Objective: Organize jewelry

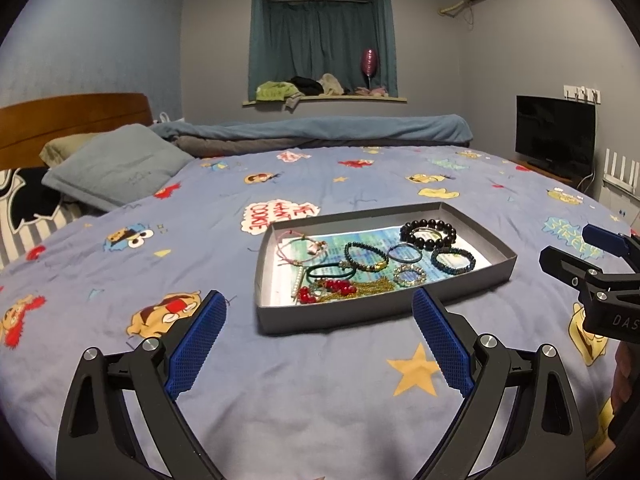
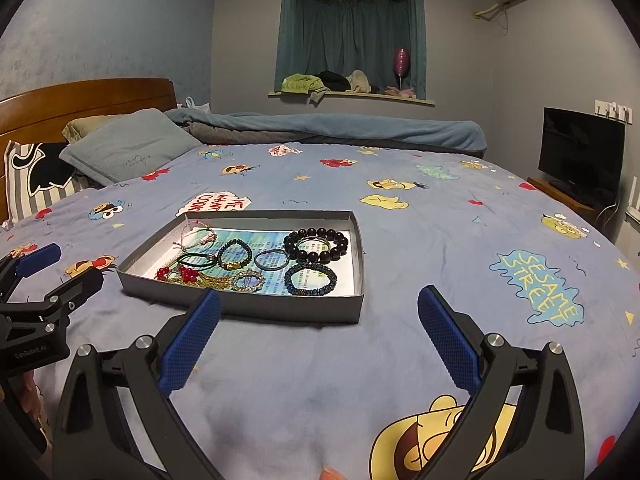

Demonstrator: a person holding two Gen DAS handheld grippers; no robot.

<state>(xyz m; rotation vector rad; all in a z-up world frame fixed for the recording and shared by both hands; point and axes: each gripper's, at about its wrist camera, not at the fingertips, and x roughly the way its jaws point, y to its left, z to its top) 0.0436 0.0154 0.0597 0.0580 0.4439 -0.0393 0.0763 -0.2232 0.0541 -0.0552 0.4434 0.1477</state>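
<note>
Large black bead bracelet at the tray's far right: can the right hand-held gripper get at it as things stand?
Probably yes. The right hand-held gripper is open and empty, the shallow grey cardboard tray has no lid, and the large black bead bracelet lies apart from the tangled pieces.

The bedspread reads "SESAME STREET" in yellow on a blue patch and "ME WANT COOKIE" in red on a white bubble upside down, the left gripper body reads "GenRobot.AI", the right gripper "DAS", cut off.
</note>
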